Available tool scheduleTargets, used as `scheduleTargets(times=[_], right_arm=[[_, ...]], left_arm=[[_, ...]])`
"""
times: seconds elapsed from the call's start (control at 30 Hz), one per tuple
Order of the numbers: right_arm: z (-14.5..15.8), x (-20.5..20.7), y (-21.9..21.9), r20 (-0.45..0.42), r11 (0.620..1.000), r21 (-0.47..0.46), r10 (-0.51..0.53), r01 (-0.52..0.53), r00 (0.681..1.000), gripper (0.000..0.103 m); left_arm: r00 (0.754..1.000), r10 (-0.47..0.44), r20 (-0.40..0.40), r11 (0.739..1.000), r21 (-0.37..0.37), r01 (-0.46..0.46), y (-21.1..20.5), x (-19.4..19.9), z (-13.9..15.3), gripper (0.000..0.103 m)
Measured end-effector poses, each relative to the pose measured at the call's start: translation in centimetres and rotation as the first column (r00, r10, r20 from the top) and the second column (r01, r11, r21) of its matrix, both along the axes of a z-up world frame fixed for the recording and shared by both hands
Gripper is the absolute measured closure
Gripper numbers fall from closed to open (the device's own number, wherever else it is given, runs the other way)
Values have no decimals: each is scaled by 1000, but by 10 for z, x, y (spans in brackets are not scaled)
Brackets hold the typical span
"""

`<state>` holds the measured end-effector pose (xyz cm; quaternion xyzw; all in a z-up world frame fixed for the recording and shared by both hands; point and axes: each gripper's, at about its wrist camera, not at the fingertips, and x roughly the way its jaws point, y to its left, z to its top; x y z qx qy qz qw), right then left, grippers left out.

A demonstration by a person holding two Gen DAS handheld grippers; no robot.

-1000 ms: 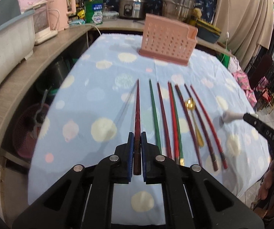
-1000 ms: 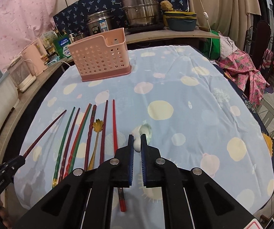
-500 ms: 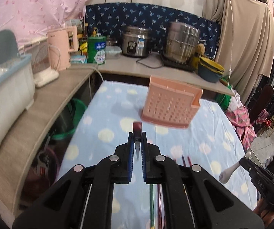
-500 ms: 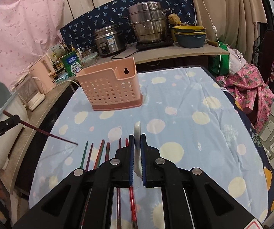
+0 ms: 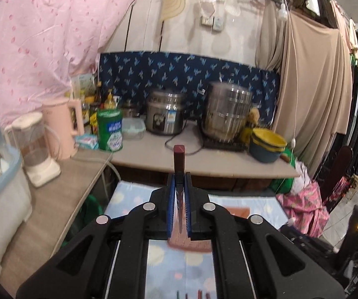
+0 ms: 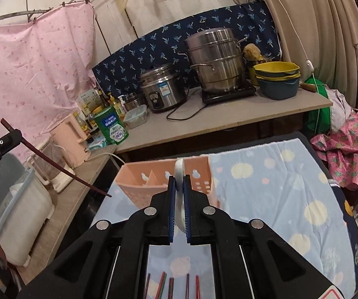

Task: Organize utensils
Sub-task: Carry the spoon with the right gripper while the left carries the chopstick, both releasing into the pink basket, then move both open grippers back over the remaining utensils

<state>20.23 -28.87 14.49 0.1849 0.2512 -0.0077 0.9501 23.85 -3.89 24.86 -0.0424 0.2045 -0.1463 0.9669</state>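
My left gripper (image 5: 179, 182) is shut on a dark red chopstick (image 5: 179, 157), held high with its thick end pointing up. In the right wrist view the same chopstick (image 6: 54, 164) slants down from the left gripper (image 6: 14, 135) toward the pink perforated utensil basket (image 6: 141, 191). My right gripper (image 6: 179, 186) is shut on a white spoon (image 6: 179, 172), just in front of and above the basket. The basket (image 5: 236, 210) shows partly behind my left gripper. Several red and green chopsticks (image 6: 171, 284) lie on the blue dotted tablecloth (image 6: 266, 186).
A counter (image 6: 228, 114) behind the table holds a rice cooker (image 6: 162, 89), steamer pot (image 6: 216, 62), stacked bowls (image 6: 277, 79), green canister (image 6: 112, 124) and pink kettle (image 5: 64, 127). A white bin (image 6: 21, 214) sits left. Pink fabric (image 6: 348, 144) lies right.
Both grippers have risen off the table and moved toward the basket, each carrying its utensil. The left chopstick has swung from lying flat to pointing up.
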Motion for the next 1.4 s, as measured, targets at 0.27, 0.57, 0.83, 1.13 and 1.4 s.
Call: scheduleTargets(times=[0.27, 0.57, 0.83, 1.13, 1.4], right_arm=[[1, 61, -6, 21, 999, 44, 18, -19, 1000, 97], [-41, 90, -13, -72, 1000, 25, -13, 14, 997, 97], [-52, 88, -10, -81, 999, -23, -32, 30, 996, 91], [-36, 42, -9, -40, 999, -17, -47, 46, 998, 74], [-39, -27, 7, -42, 998, -53, -44, 41, 998, 66]], left_arm=[[1000, -6, 12, 1000, -7, 6, -24, 49, 2, 96], [994, -7, -108, 1000, 17, 8, -34, 82, -50, 96], [987, 6, -160, 1000, 28, -1, -29, 85, -72, 95], [985, 32, -169, 999, 26, -28, -10, 60, -75, 70], [982, 42, -183, 999, 36, -36, 12, 10, -88, 67]])
